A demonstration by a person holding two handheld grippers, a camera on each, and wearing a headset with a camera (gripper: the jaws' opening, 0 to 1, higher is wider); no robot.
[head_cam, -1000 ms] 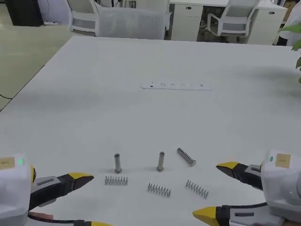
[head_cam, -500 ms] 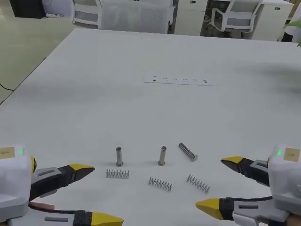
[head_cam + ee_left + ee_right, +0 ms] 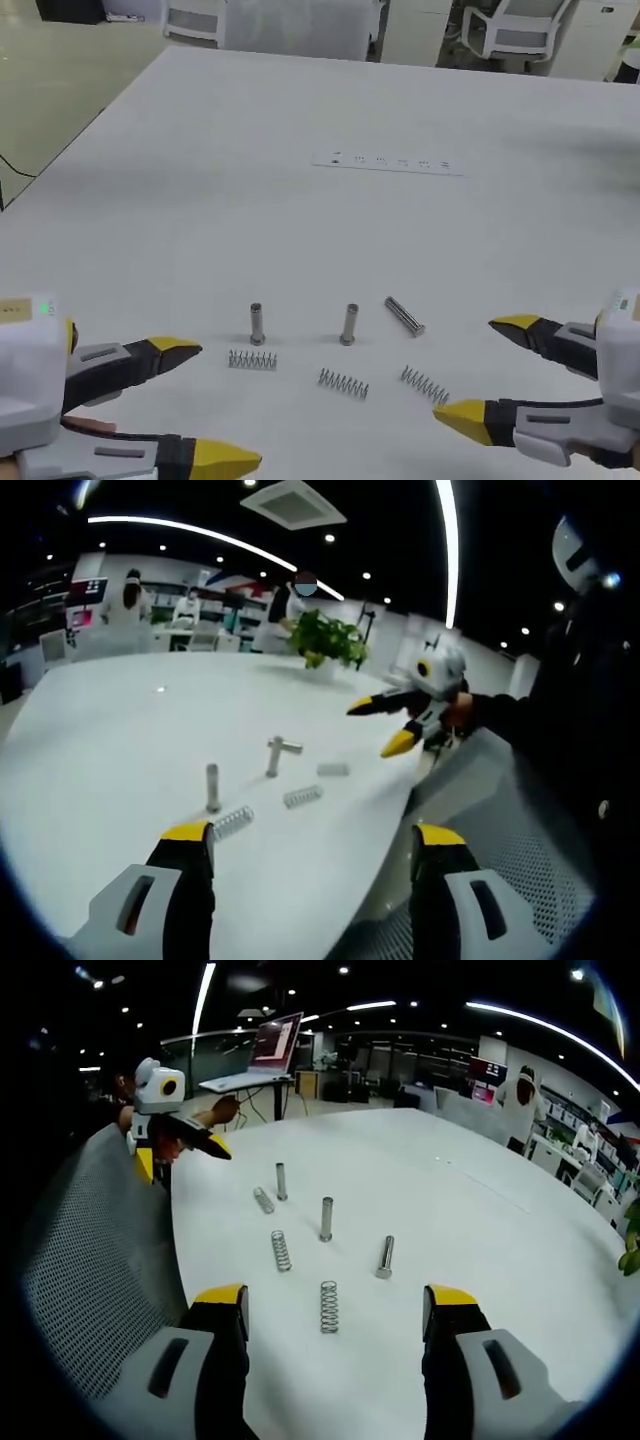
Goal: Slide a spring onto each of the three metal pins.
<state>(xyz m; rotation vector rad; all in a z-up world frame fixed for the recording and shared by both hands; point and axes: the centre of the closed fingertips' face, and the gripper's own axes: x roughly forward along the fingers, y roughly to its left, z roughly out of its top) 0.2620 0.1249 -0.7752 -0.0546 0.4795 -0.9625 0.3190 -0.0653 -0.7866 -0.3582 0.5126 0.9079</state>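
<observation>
White worktop (image 3: 300, 230). Left pin (image 3: 256, 325) and middle pin (image 3: 349, 325) stand upright; right pin (image 3: 404, 316) lies flat. Three springs (image 3: 343, 383) lie loose just before them, none threaded. Left gripper (image 3: 228, 405) and right gripper (image 3: 463, 370) flank the row, jaws spread, empty, touching no part.

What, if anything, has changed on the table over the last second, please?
Nothing visibly moved; only the headset camera shifted. The left hand-held gripper and right hand-held gripper stay open, holding nothing. The three small metal pins and three coiled wire springs rest untouched on the white table.
</observation>
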